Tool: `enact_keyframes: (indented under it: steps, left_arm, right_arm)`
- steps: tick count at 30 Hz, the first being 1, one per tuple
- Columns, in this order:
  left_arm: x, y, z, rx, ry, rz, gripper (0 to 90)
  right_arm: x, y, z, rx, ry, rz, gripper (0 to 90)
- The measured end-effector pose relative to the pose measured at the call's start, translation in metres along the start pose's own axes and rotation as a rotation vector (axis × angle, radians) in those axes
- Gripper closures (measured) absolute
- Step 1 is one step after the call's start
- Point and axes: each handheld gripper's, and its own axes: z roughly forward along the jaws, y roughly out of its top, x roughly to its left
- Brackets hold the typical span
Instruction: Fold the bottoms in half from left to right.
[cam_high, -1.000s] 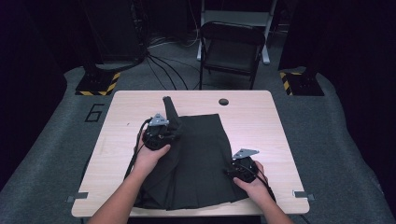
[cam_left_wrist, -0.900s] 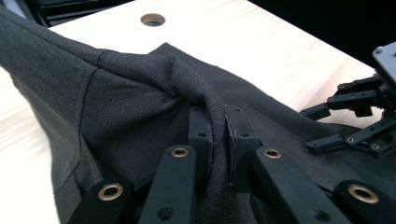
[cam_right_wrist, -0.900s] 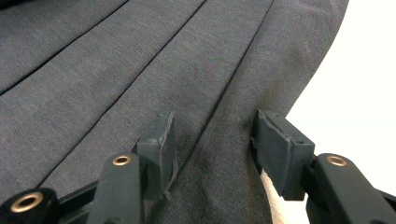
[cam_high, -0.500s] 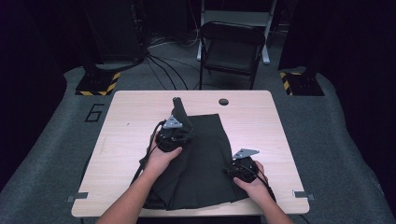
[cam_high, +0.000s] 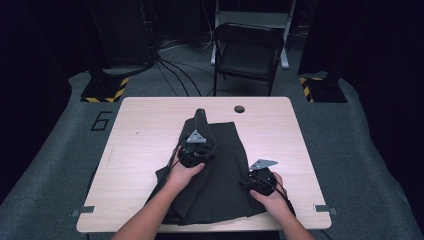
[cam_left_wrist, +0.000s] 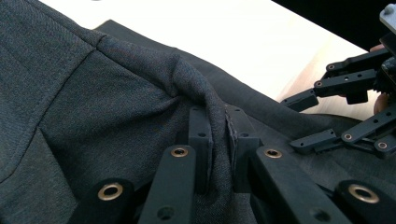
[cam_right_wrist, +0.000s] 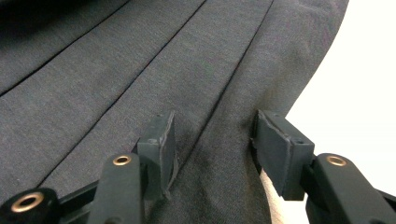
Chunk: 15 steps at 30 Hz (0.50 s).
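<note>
**Fold in hand: left tool carries the skirt's far edge**

A dark pleated skirt (cam_high: 220, 170) lies mid-tabletop (cam_high: 145, 130), hem toward the near edge. The left tool (cam_left_wrist: 218, 140) is clamped tight on a raised ridge of cloth near the skirt's far end. The right tool (cam_right_wrist: 210, 144) rests on the pleats at the near right edge, jaws half spread, gripping nothing. Judged step: folding the far part over. Next, the pinched fold likely needs laying flat before release, with the right tool pinning the hem.

Bare tabletop (cam_high: 145, 150) left of skirt (cam_high: 220, 185)
</note>
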Motion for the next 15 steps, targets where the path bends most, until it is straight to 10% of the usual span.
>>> enact_keyframes:
  steps: [15]
  left_arm:
    - [-0.007, 0.000, 0.039, 0.022, -0.039, -0.039, 82.5]
  right_arm:
    - [0.000, 0.000, 0.000, -0.001, 0.002, 0.003, 47.6]
